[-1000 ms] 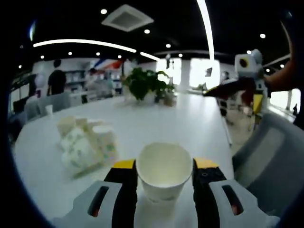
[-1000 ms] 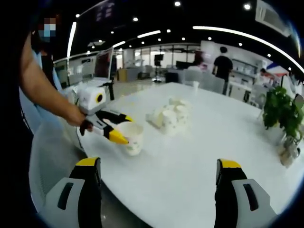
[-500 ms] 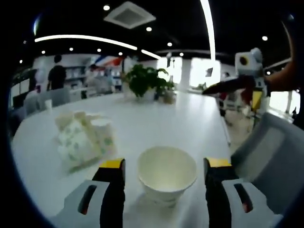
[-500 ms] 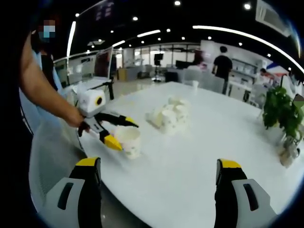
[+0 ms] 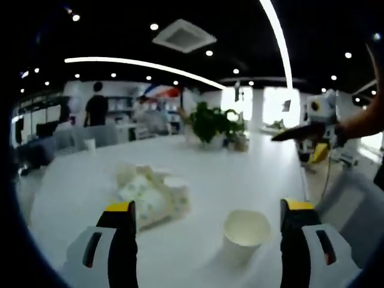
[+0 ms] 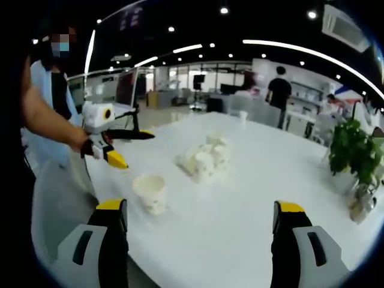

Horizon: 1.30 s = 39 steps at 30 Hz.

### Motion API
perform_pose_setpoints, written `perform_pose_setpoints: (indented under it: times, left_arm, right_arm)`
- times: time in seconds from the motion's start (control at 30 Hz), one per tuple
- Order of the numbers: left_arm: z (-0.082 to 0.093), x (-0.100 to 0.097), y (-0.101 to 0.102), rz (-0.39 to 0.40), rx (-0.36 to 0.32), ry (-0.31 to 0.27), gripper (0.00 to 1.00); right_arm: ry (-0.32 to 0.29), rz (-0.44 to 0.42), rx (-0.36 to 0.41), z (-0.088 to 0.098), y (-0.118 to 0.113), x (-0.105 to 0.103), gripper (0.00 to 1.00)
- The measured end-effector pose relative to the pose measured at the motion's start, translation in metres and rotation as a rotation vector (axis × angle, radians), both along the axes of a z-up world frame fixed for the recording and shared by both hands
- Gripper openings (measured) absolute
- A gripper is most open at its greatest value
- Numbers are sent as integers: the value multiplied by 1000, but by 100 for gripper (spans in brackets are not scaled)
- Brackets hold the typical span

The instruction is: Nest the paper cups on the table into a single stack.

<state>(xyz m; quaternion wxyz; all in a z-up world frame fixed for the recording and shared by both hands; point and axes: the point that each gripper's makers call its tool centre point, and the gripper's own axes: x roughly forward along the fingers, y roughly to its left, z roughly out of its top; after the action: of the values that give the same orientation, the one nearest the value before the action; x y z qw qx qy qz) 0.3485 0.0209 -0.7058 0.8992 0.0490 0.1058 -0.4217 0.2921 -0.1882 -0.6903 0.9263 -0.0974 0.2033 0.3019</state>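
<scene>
White paper cup (image 5: 246,230): stands upright and alone on the table (image 5: 252,168), mouth up, between the yellow-tipped jaws of the left gripper (image 5: 209,211) but touching neither of them; in the right gripper view the same cup (image 6: 150,193) is near the table edge, on the person's side.
Left gripper: jaws spread wide, nothing between them is held; in the right gripper view it (image 6: 129,147) is seen in the person's hand (image 6: 84,143), lifted off the table and apart from the cup.
Right gripper (image 6: 199,211): jaws wide apart, holding nothing, above the near part of the table; in the left gripper view it (image 5: 303,133) is at the right, held up beside the table.
Pile of paper cups (image 5: 150,193): lies further on the table, left of the single cup in the left gripper view, cups on their sides and pressed together; the count I cannot tell. In the right gripper view the pile (image 6: 205,158) is beyond the single cup, near the table's middle.
Potted plant (image 5: 211,123): green, at the far side of the table.
Chair (image 5: 351,204): grey, just beside the table edge at the right.
Small cup (image 5: 89,144): far away, on the left end.
Background: a person in dark clothes (image 5: 95,109) stands at the far side of the room, under long ceiling lights.
</scene>
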Motion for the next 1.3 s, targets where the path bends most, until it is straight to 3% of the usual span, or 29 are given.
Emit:
perform_pose_setpoints:
  times: [0.07,0.2,0.4,0.47,0.63,0.93,1.3]
  left_arm:
    - [11,2,14,36,-9,-22,98]
    - [21,5,44,133,-18,8,98]
    - [25,0,77,197,22,47,98]
    - [30,-3,89,221,43,24,98]
    - [33,-7,106,259,35,37,98]
    - [39,-16,117,261,34,22,98]
    - [36,-18,122,243,76,-1,98]
  right_arm:
    - [-9,3,-1,1,-1,6,100]
    - [-28,13,5,3,1,18,100]
    - [-53,26,13,-1,8,32,100]
    - [-85,40,48,0,14,38,100]
    - [-73,40,61,-15,15,51,100]
    - [-16,-10,87,-38,12,72,95]
    - [23,18,85,-67,49,122,93]
